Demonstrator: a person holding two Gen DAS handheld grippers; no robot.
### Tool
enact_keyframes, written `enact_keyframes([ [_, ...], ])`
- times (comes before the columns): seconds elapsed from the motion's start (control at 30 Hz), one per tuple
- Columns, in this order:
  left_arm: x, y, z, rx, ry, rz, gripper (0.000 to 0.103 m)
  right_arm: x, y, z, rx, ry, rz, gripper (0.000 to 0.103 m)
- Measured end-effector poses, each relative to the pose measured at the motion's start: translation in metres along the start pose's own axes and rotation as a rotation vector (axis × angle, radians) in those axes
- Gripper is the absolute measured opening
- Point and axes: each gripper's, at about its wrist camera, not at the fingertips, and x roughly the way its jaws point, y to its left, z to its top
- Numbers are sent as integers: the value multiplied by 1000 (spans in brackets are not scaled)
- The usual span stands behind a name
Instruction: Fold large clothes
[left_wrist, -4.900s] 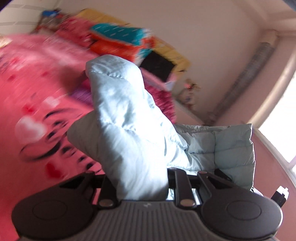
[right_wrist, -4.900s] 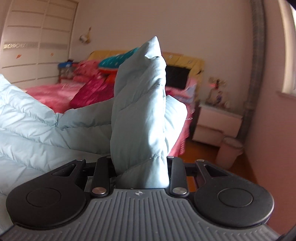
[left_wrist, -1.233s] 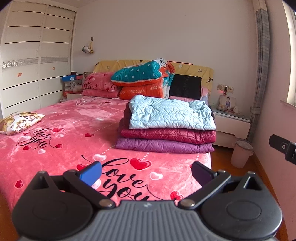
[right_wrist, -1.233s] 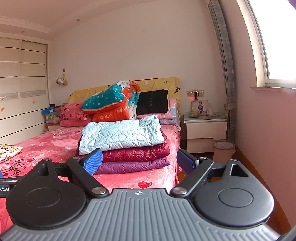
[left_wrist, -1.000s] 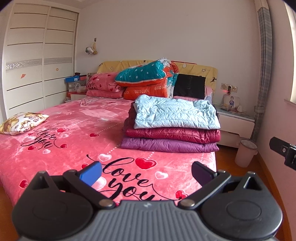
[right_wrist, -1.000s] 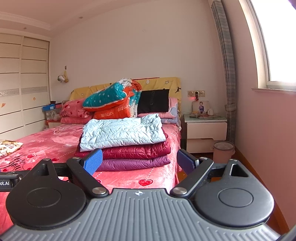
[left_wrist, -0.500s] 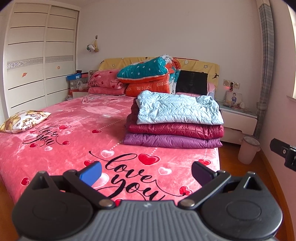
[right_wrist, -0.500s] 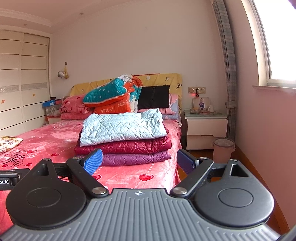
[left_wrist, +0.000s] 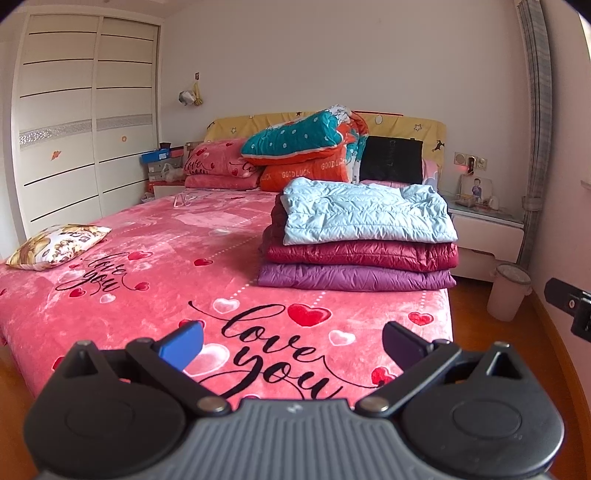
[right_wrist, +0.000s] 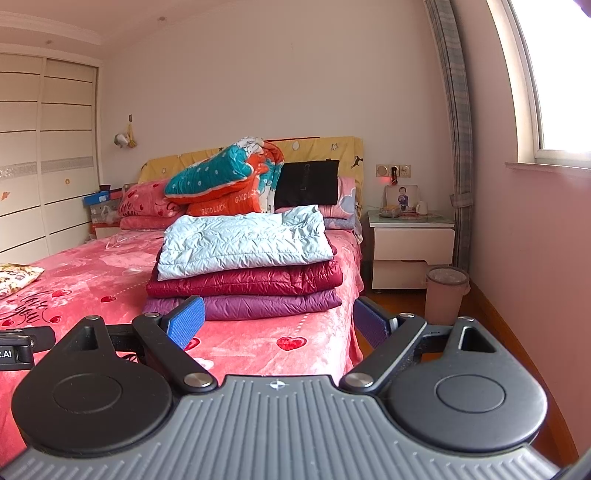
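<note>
A folded light blue puffer jacket (left_wrist: 365, 216) (right_wrist: 243, 242) lies on top of a stack, over a folded dark red jacket (left_wrist: 362, 254) (right_wrist: 243, 282) and a folded purple jacket (left_wrist: 354, 278) (right_wrist: 266, 304). The stack rests on the right side of the pink bed (left_wrist: 147, 266) (right_wrist: 92, 273). My left gripper (left_wrist: 291, 341) is open and empty, well short of the stack, over the foot of the bed. My right gripper (right_wrist: 277, 325) is open and empty too, back from the bed's right corner. The right gripper's edge (left_wrist: 570, 306) shows at the far right of the left wrist view.
Pillows and a teal-and-orange quilt (left_wrist: 306, 138) pile up at the headboard. A small patterned cushion (left_wrist: 59, 242) lies on the bed's left edge. A white nightstand (right_wrist: 412, 247) and a pink bin (right_wrist: 445, 291) stand right of the bed, below a window. A wardrobe (left_wrist: 74, 129) fills the left wall.
Nearly five seconds ago both grippers were shut on the light blue jacket; it now lies folded on the stack and both are open. Over the last second both views crept slightly closer to the bed.
</note>
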Motion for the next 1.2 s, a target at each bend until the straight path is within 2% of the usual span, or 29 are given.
enact_keyframes([
  [1.2,8,-10,-5,30,15,-1,102,16,-2,-4,17,33,7,103],
])
